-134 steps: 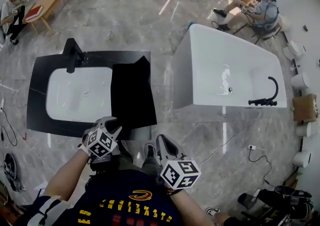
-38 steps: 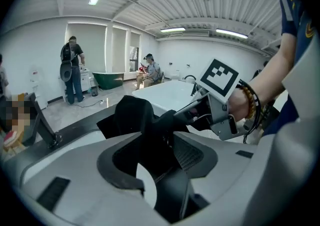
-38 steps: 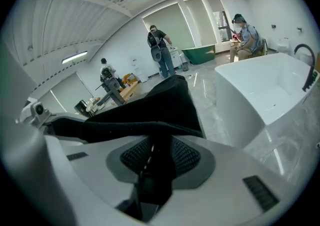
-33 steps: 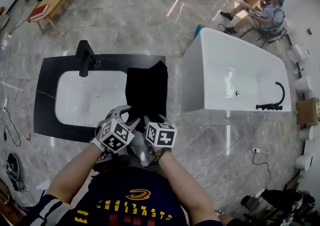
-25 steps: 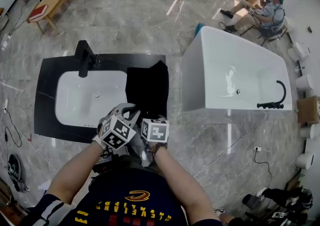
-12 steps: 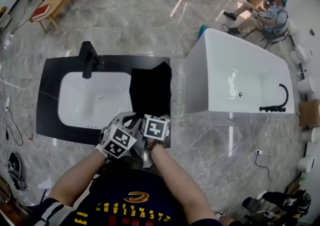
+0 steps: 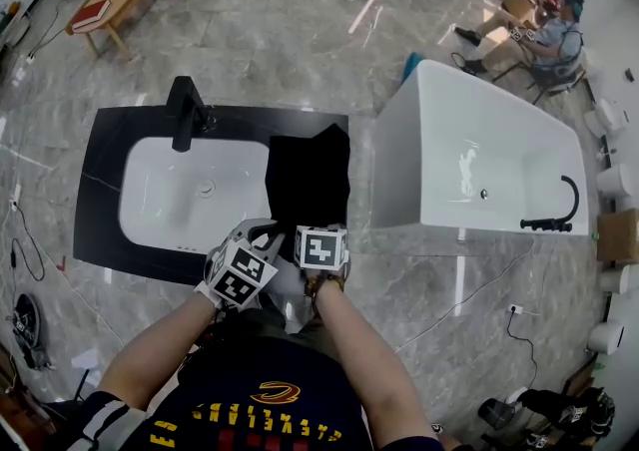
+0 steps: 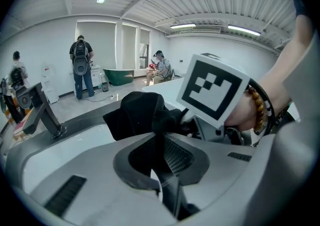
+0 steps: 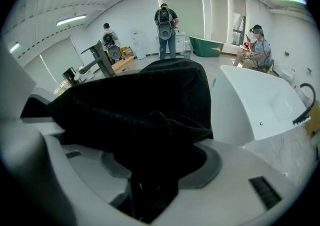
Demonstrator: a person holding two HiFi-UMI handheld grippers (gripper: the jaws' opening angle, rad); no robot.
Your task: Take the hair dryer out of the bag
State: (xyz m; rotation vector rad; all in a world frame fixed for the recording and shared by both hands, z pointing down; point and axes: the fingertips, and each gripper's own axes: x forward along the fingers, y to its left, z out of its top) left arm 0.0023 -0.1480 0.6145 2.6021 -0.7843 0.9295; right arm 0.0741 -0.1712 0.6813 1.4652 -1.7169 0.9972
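My left hand-held gripper (image 8: pixel 162 167) and right hand-held gripper (image 9: pixel 150 185) both pinch the bag's (image 7: pixel 310 180) near edge, probably to open it.

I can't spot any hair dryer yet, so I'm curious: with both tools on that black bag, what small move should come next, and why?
Probably draw the tools apart to spread the black bag open. The left tool and the right tool are each shut on a fold of it, close together, and its contents are hidden.

Shirt (image 7: pixel 262 371): "CLEVELAND", upside-dn.
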